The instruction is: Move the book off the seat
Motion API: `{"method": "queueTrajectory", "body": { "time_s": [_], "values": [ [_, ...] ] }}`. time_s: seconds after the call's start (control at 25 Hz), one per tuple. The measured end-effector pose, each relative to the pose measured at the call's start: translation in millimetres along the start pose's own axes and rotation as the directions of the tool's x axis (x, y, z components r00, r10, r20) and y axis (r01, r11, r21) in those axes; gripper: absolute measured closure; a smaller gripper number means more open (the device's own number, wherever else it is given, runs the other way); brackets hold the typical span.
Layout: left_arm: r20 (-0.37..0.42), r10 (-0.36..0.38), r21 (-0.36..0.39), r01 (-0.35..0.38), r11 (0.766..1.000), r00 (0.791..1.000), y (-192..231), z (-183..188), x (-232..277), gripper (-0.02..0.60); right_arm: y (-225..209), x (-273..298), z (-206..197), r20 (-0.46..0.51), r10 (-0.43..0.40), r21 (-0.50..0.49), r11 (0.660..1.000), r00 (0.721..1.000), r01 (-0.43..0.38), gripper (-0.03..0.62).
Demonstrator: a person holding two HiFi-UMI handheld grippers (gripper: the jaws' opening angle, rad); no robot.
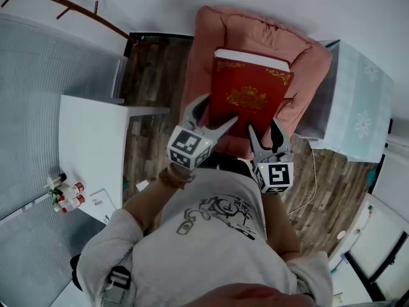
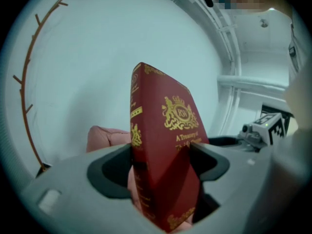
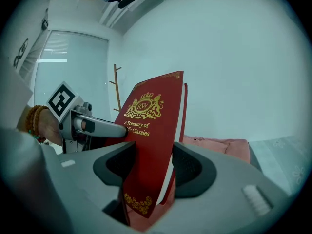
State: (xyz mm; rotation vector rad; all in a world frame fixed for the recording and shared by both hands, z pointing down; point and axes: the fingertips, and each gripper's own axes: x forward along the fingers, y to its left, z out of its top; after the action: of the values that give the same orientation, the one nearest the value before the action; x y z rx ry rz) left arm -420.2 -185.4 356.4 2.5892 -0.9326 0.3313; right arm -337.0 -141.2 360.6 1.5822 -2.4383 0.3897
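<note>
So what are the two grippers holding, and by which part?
Both hold the red gold-crested hardcover book by its bottom edge: left gripper near the spine corner, right gripper near the page-side corner.

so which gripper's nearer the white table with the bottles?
Left. The left gripper clamps the book's edge toward the white table; the right gripper clamps the far edge.

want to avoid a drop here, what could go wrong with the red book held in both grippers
1. The left gripper and the right gripper pinch only the near edge of the red hardcover book, so its far end may sag or slip onto the pink cushioned seat.
2. In the right gripper view the front cover gapes from the pages; it might swing open.
3. Uneven hand moves could twist it.
</note>
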Motion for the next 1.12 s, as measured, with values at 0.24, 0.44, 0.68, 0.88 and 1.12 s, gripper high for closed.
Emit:
{"method": "queueTrajectory", "body": {
  "time_s": [0.24,0.44,0.68,0.88,1.12],
  "values": [
    [0.061,-0.012,0.037,0.01,0.999,0.998,-20.0,39.6,-24.1,0.213,11.4,-25.1,40.2,0.059,-0.017,-0.043,0.999,0.998,0.02,0.355],
    [0.081,-0.027,0.058,0.023,0.998,0.996,-28.4,54.0,-37.7,0.213,21.2,-36.9,55.4,0.091,-0.041,-0.047,0.998,0.995,0.045,0.355],
    [0.071,-0.093,0.083,0.087,0.993,0.993,-39.4,58.5,-39.1,0.213,23.3,-51.0,58.7,0.099,-0.119,-0.033,0.992,0.988,0.123,0.355],
    [0.039,-0.187,0.111,0.181,0.977,0.982,-61.5,54.2,-31.3,0.213,19.6,-74.8,48.5,0.108,-0.212,0.008,0.977,0.971,0.212,0.355],
    [-0.014,-0.331,0.137,0.329,0.934,0.944,-108.8,45.1,-16.9,0.213,8.1,-121.5,33.2,0.098,-0.36,0.058,0.933,0.928,0.356,0.355]
  ]
}}
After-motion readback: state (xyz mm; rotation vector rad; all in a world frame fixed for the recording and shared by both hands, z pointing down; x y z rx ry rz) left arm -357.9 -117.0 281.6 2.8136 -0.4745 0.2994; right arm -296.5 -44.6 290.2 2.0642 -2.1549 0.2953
